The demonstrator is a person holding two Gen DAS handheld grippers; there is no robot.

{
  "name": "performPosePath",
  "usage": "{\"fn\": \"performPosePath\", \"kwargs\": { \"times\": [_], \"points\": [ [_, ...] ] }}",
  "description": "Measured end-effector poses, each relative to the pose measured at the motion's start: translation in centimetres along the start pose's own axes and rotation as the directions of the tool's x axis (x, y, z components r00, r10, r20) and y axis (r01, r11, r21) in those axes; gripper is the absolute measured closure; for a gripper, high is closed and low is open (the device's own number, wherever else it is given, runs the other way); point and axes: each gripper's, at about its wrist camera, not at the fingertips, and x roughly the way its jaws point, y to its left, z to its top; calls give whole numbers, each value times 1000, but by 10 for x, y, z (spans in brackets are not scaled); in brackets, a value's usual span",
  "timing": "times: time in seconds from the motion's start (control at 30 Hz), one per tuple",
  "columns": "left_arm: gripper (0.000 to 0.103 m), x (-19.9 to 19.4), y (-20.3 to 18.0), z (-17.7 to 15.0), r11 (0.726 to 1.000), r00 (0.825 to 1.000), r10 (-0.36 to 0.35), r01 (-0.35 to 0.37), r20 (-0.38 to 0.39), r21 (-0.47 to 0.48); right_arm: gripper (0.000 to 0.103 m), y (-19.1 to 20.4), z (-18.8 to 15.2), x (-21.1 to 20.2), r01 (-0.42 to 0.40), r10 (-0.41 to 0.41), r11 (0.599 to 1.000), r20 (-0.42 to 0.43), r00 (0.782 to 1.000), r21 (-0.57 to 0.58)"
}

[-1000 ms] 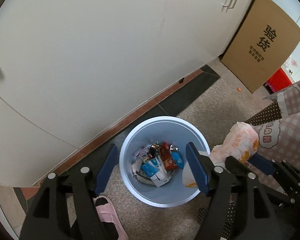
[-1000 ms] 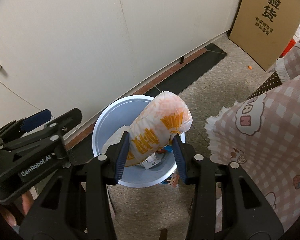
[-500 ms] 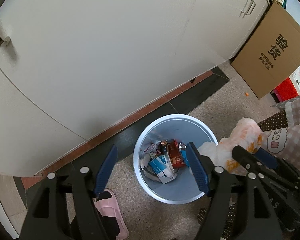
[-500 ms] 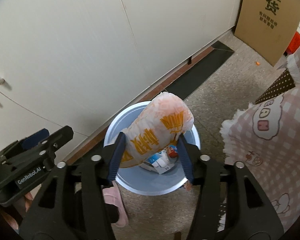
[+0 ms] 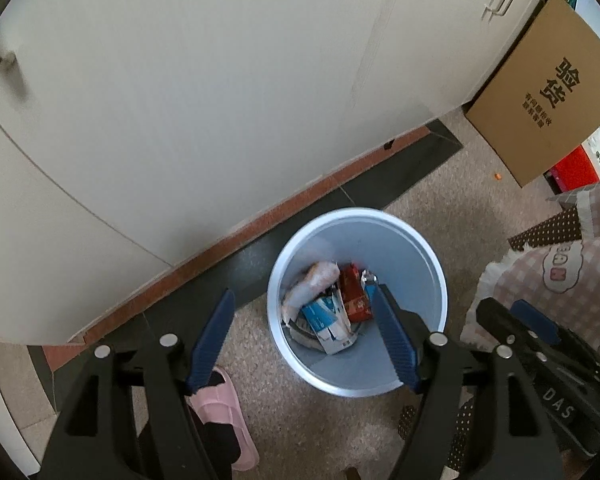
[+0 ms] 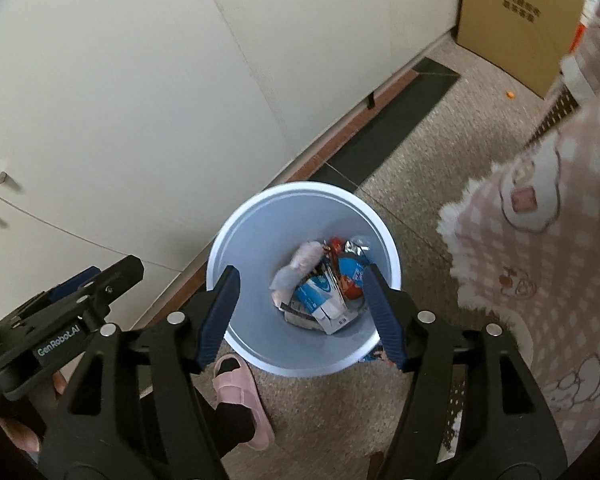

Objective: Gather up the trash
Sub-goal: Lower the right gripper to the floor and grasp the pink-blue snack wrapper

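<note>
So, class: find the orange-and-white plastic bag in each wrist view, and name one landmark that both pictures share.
Left wrist view: the orange-and-white bag lies inside the blue bin, at the left of the trash pile, just below picture centre.
Right wrist view: the bag is in the bin near picture centre, upper left of the pile.
Shared landmark: the brown cardboard box at upper right.

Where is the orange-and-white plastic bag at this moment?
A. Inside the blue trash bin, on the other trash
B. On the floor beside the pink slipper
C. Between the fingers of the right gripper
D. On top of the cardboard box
A: the orange-and-white plastic bag lies inside the blue trash bin on the cartons, and the right gripper, its jaws opening, has nothing between them.
</note>
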Motion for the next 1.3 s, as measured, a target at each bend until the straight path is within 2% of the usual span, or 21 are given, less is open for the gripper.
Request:
{"fn": "performPosePath", "kwargs": {
  "times": [0.17,0.27,0.43,0.5,0.63,0.77,0.83,0.9,1.13,1.3],
  "points": [
    [33,10,-6,-31,1000,999,-21,20,-51,-16,40,-17,-23,-7,6,-5,999,-10,1000,38],
    [33,14,-4,-52,998,997,-10,4,-77,-70,40,-32,-46,-10,25,-25,998,-15,1000,51],
    [33,15,2,-104,988,999,6,-12,-45,-155,40,-67,-93,-5,51,-45,990,-46,998,132],
    [33,23,6,-128,976,999,6,-16,-44,-218,40,-79,-117,8,67,-54,986,-85,995,154],
    [33,53,7,-180,947,998,-42,25,-46,-321,40,-101,-149,43,83,-44,971,-173,984,226],
    [33,104,-1,-214,953,992,-53,17,-112,-302,40,-116,-178,96,118,-37,953,-279,959,278],
    [33,139,-7,-228,965,981,-64,14,-181,-262,40,-119,-186,118,124,-29,950,-314,949,286],
    [33,173,-8,-238,963,968,-97,32,-232,-268,40,-125,-195,144,142,-21,938,-356,934,316],
    [33,260,-3,-271,916,925,-153,0,-348,-401,40,-157,-207,224,192,8,885,-426,905,424],
    [33,300,2,-277,875,909,-204,2,-364,-484,40,-176,-203,267,207,24,860,-444,896,466]
  ]
}}
